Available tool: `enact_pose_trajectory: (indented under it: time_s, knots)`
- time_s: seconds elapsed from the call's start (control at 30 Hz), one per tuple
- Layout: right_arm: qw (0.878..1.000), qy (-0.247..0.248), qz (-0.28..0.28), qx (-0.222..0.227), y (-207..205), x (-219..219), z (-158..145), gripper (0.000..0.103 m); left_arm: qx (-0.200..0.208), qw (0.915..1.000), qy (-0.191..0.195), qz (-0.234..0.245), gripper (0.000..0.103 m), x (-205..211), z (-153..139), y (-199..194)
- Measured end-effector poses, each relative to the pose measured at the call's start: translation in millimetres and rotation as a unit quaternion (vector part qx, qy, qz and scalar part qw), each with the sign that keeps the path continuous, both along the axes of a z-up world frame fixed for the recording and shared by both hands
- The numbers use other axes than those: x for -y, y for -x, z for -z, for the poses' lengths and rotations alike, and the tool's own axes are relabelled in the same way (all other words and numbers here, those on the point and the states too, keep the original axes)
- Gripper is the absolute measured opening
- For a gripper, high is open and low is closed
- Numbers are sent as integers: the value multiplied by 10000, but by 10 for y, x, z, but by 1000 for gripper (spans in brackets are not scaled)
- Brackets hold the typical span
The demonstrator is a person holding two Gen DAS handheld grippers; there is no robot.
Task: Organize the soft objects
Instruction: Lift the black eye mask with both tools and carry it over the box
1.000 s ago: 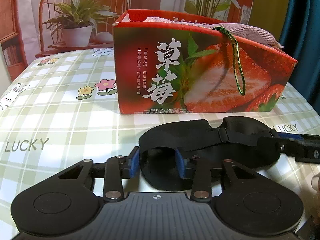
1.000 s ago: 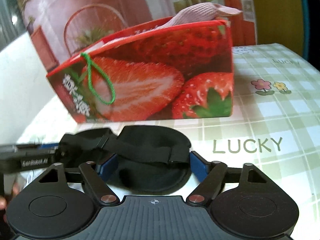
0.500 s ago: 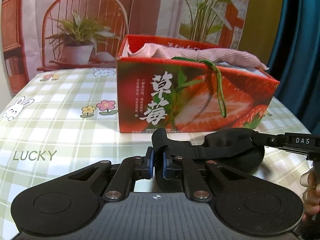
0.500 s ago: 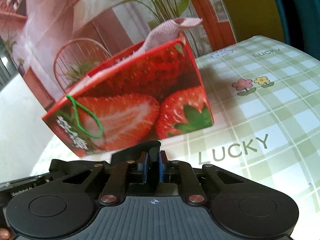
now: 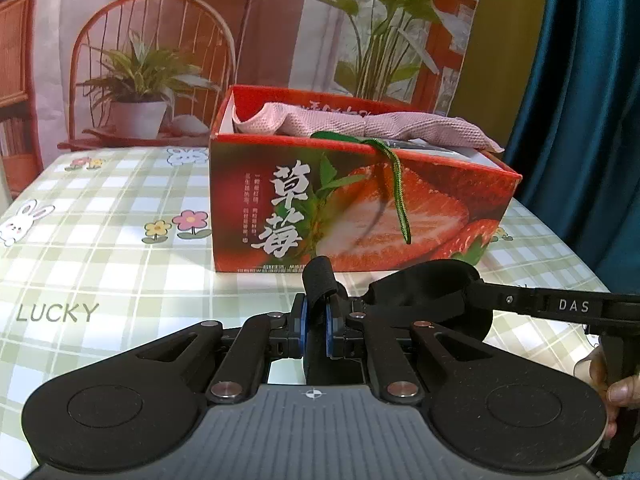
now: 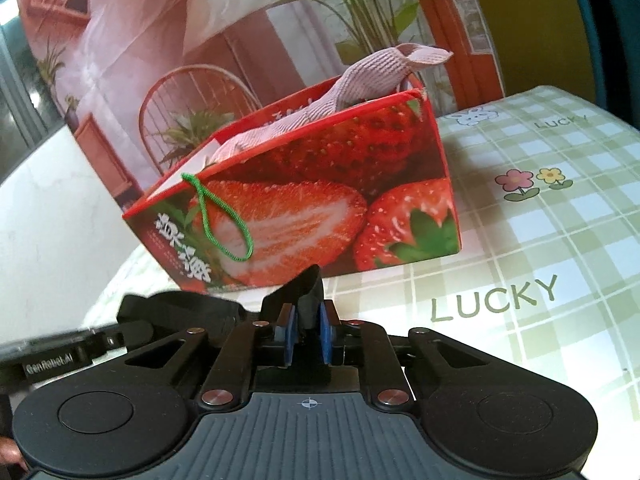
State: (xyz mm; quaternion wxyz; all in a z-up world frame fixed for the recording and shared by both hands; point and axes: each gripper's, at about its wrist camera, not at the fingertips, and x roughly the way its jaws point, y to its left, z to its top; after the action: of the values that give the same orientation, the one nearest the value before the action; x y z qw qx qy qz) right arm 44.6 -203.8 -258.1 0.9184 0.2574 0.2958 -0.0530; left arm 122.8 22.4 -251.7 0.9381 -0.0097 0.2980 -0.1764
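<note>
A black sleep mask (image 5: 432, 292) hangs just above the checked tablecloth, stretched between both grippers. My left gripper (image 5: 315, 316) is shut on one end of it, a fold of black strap sticking up between the blue pads. My right gripper (image 6: 306, 326) is shut on the other end (image 6: 304, 292). Behind the mask stands an open red strawberry box (image 5: 360, 216) with a pink knitted cloth (image 5: 360, 124) lying across its top and a green cord loop (image 5: 396, 192) hanging down its front. The right gripper's body (image 5: 568, 306) reaches in from the right in the left wrist view.
The table (image 5: 100, 248) wears a green checked cloth with flowers, rabbits and the word LUCKY. A printed backdrop with a chair and plants (image 5: 140, 76) hangs behind. A blue curtain (image 5: 580, 100) stands at the right. A person's fingers (image 5: 618, 392) show at the right edge.
Both grippers have closed on the ends of the black mask, which lay flat on the table a second ago. The mask has been lifted and bunched; the left view has risen.
</note>
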Motion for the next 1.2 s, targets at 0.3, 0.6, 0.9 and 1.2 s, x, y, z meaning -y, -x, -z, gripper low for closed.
enact_pose_trajectory:
  time_s: [0.3, 0.6, 0.9, 1.2]
  knots:
    - [9991, 261, -214, 266, 80, -76, -210, 6, 415, 9990, 121, -146, 9, -94, -159, 137]
    - [9913, 737, -210, 1065, 245, -43, -743, 6, 1541, 9880, 132, 22, 9, -145, -622, 363]
    - [9802, 1384, -212, 1400, -18, 27, -1191, 6, 2086, 9779, 101, 8, 9, 8, -981, 42]
    - [9698, 2075, -133, 1276, -704, 155, -1233, 6, 1834, 9816, -495, 173, 10, 448, -955, -620]
